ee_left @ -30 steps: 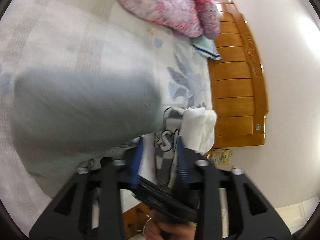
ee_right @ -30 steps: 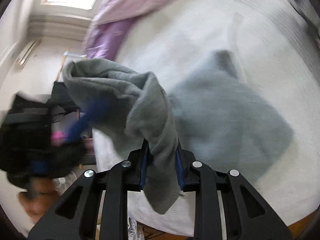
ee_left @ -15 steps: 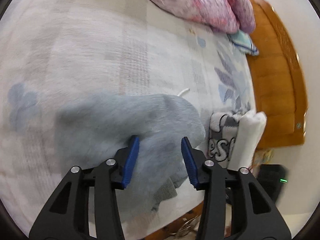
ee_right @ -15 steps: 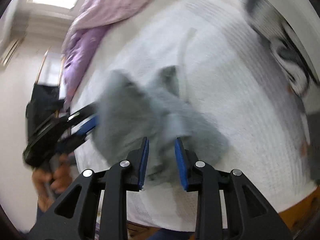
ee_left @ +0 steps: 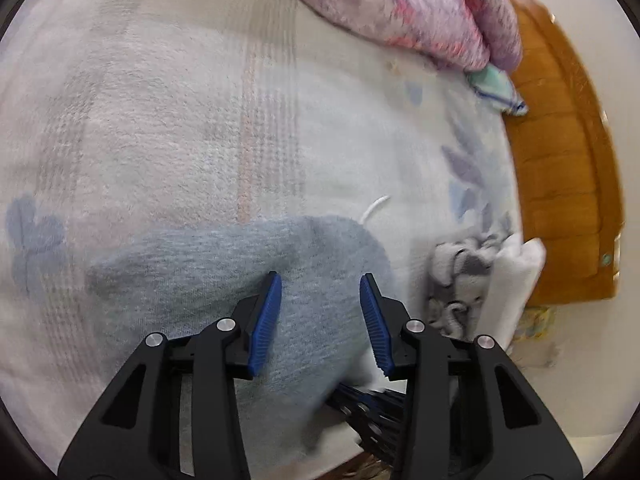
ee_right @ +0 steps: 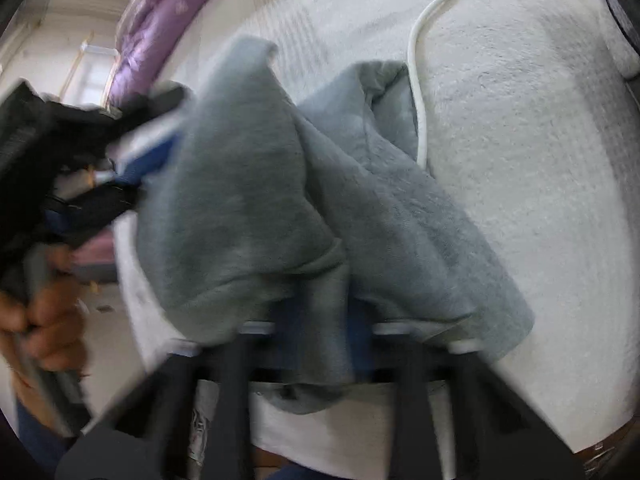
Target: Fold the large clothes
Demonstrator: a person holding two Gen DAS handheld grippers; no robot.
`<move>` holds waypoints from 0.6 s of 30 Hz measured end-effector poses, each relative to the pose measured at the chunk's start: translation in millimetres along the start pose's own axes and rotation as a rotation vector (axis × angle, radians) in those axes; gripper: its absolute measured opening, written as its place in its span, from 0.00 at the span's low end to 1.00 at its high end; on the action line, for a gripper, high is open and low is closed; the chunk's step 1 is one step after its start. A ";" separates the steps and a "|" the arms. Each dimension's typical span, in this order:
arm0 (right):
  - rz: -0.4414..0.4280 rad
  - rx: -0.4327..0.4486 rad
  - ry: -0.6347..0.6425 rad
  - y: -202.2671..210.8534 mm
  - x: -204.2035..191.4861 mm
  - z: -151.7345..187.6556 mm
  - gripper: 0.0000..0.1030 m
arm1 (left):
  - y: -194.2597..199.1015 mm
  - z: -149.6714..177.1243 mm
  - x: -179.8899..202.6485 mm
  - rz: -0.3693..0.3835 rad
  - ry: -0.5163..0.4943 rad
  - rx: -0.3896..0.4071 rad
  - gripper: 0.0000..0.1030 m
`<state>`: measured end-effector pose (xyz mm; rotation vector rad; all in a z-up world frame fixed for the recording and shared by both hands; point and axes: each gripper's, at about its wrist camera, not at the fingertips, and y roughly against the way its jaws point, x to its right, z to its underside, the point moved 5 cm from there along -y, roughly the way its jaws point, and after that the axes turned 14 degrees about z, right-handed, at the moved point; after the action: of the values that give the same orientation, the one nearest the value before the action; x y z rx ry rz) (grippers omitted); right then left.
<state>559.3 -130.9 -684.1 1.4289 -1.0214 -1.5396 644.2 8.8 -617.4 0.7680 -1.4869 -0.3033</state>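
Right wrist view: the right gripper [ee_right: 320, 320] is closing on a bunched fold of the grey garment [ee_right: 256, 200] near the bed's [ee_right: 520, 160] front edge, probably for lifting. The left gripper [ee_left: 320, 316] is hovering unclenched over it.

A second ago the grey garment [ee_right: 248, 200] hung lifted from the right tool [ee_right: 320, 320]; now it lies bunched on the bed [ee_right: 520, 160] ahead of it. That tool's jaws are closing on a fold. The left tool [ee_left: 320, 304] has dropped over the cloth, jaws apart.
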 end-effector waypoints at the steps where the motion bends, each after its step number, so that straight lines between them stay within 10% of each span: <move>1: -0.005 0.007 -0.017 6.2 3.8 1.5 0.04 | 13.4 2.7 6.0 0.035 -0.002 0.040 0.41; 5: -0.003 0.050 -0.048 35.7 22.7 2.2 0.03 | 61.7 33.0 12.9 0.008 -0.045 0.155 0.41; 8: 0.020 0.040 -0.050 40.9 38.1 7.6 0.03 | 58.8 62.2 -9.5 -0.129 -0.052 0.099 0.40; 18: 0.155 0.011 -0.097 18.5 60.6 1.8 0.03 | 54.3 49.9 7.7 -0.211 -0.145 0.102 0.38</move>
<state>554.4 -194.0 -689.0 1.2622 -1.1720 -1.5035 582.6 30.3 -582.3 1.0054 -1.5683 -0.4530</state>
